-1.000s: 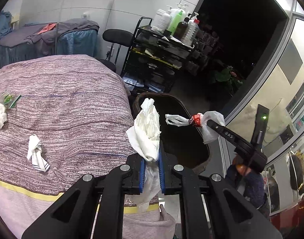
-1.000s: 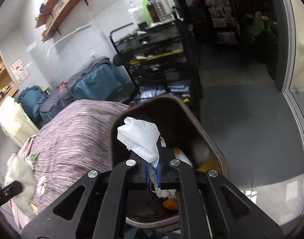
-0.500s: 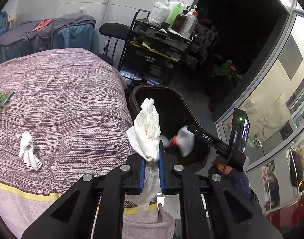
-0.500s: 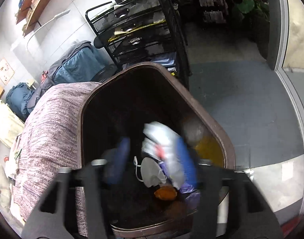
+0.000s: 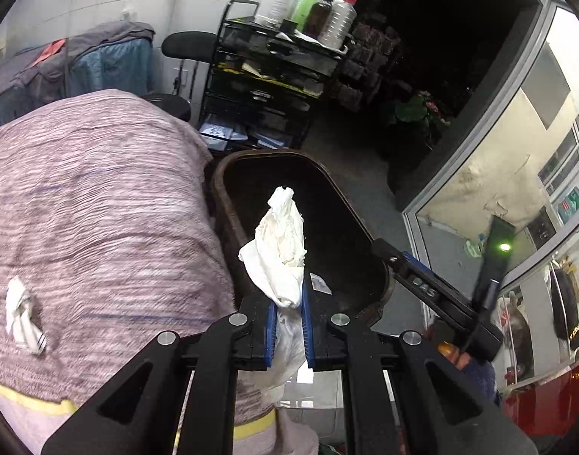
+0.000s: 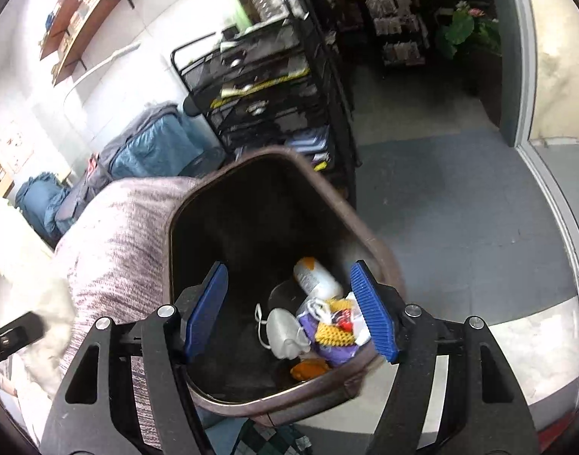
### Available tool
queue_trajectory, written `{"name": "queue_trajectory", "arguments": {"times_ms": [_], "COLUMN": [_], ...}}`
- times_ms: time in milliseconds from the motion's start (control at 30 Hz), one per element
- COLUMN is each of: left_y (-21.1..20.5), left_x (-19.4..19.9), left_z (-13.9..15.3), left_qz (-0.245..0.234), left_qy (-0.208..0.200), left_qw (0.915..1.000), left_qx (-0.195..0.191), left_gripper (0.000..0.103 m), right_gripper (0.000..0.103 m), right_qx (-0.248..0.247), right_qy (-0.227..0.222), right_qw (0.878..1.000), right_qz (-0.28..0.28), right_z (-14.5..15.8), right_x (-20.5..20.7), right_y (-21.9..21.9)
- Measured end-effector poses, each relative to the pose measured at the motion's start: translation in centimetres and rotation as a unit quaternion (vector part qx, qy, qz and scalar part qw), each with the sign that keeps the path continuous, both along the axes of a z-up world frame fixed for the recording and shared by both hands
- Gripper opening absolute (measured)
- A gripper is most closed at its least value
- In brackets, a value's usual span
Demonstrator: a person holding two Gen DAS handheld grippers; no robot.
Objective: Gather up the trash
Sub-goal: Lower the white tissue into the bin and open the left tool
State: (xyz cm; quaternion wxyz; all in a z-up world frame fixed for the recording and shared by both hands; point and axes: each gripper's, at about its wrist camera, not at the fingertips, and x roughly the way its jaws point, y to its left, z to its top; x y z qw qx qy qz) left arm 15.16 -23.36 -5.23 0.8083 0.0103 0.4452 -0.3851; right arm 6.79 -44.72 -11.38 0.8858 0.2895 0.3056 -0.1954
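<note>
Jaws of the left gripper [image 5: 288, 326] are clamped tight on a crumpled white tissue [image 5: 280, 254], which sticks up above the blue pads and trails below them; in the left wrist view this wad hangs over the near rim of the dark brown trash bin [image 5: 228, 189] that stands at the foot of the bed [image 5: 99, 197], so it looks about ready to be dropped but is not yet released. On the striped purple bed cover a second crumpled tissue [image 5: 22, 314] lies well apart from the bin, untouched, and I judge it the next piece to fetch. At the right edge of that view the other tool reaches in over the bin's far rim. In the right wrist view the jaws of the right gripper [image 6: 289, 311] are opening wide with nothing between them, poised over the bin's mouth. Below them the bin [image 6: 259, 405] already holds a heap of rubbish [image 6: 320, 322]: a white face mask, a pale bottle, yellow and purple scraps and something orange. So part of the collecting is done, one tissue is on the point of going in, and at least one more waits on the bed; whatever lies beyond the frame I cannot tell.
</note>
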Motion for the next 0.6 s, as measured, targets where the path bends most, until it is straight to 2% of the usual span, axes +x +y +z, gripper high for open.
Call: {"name": "queue_trajectory", "arguments": {"times_ms": [267, 600], "left_y": [-3.6, -6.8], "left_x": [0.7, 1.7], "left_z": [-1.0, -2.6], "left_qz": [-0.022, -0.033], "left_qy": [0.009, 0.02], "left_qw": [0.9995, 0.9981], "left_qx": [0.019, 0.047], "left_gripper": [0.011, 0.011], "right_gripper": [0.07, 0.07], "right_qx": [-0.018, -0.018], "right_qy": [-0.023, -0.025], "right_qw": [0.999, 0.997], "right_qz": [-0.044, -0.069], "right_z": [1.9, 2.1], "right_x": [-2.8, -4.5], "right_y": [-1.4, -2.7]}}
